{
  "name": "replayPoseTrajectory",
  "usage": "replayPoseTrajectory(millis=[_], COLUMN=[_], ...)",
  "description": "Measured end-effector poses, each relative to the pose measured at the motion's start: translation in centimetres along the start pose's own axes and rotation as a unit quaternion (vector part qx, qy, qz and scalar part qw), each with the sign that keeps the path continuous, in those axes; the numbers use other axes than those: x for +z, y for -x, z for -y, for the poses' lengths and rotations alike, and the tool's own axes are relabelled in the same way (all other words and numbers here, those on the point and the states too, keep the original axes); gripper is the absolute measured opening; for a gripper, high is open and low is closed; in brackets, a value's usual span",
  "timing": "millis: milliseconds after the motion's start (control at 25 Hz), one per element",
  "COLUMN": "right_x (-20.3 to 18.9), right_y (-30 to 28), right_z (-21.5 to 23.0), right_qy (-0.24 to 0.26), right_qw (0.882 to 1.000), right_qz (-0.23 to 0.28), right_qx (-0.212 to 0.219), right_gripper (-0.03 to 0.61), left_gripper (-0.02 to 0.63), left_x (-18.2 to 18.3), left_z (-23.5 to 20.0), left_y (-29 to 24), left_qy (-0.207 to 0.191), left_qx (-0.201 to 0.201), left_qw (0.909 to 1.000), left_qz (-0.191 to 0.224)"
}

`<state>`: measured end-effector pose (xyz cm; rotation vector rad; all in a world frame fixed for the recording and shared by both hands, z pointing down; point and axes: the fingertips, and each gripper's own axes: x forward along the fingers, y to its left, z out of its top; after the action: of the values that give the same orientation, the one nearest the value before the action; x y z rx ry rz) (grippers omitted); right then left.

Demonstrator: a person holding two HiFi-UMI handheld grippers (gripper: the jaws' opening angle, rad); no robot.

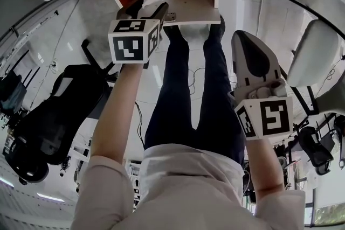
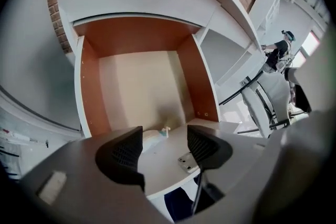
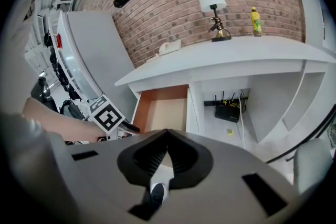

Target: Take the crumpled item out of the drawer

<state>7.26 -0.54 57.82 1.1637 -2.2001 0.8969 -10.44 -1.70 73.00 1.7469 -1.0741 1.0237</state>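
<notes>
Poised to grasp: left gripper (image 2: pixel 165 147) fingers spread just above the crumpled item (image 2: pixel 155 136), which lies inside the drawer (image 2: pixel 197 76) at its front wall. Right gripper (image 3: pixel 167 157) fingers pressed together, away from the drawer. Next, likely: lower, pinch, lift.

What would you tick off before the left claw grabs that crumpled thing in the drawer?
1. Drawer pulled open: ok.
2. Crumpled item in sight, near the drawer's front edge: ok.
3. Left gripper jaws apart, ready to close: ok.
4. Jaws actually around the item: cannot tell; it shows in the gap between them, but depth is unclear.
5. Right gripper shut, empty, held back from the drawer: ok.
</notes>
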Motion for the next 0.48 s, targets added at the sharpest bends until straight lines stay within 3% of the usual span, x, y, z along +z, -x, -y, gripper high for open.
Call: replayPoseTrajectory(millis=[160,480], right_x=[0.2,0.5], right_y=[-0.1,-0.8], right_z=[0.6,0.4], right_qy=[-0.002,-0.004], right_qw=[1.000,1.000], right_qz=[-0.001,-0.003], right_qx=[0.002,0.012], right_gripper=[0.009,0.009], left_gripper=[0.272,0.270], left_x=[-0.8,-1.1], left_z=[-0.1,-1.6], left_y=[-2.1,-4.4], left_qy=[-0.012,0.004], left_qx=[-0.006,0.001], left_qw=[0.9992,0.9971], left_qz=[-0.038,-0.076])
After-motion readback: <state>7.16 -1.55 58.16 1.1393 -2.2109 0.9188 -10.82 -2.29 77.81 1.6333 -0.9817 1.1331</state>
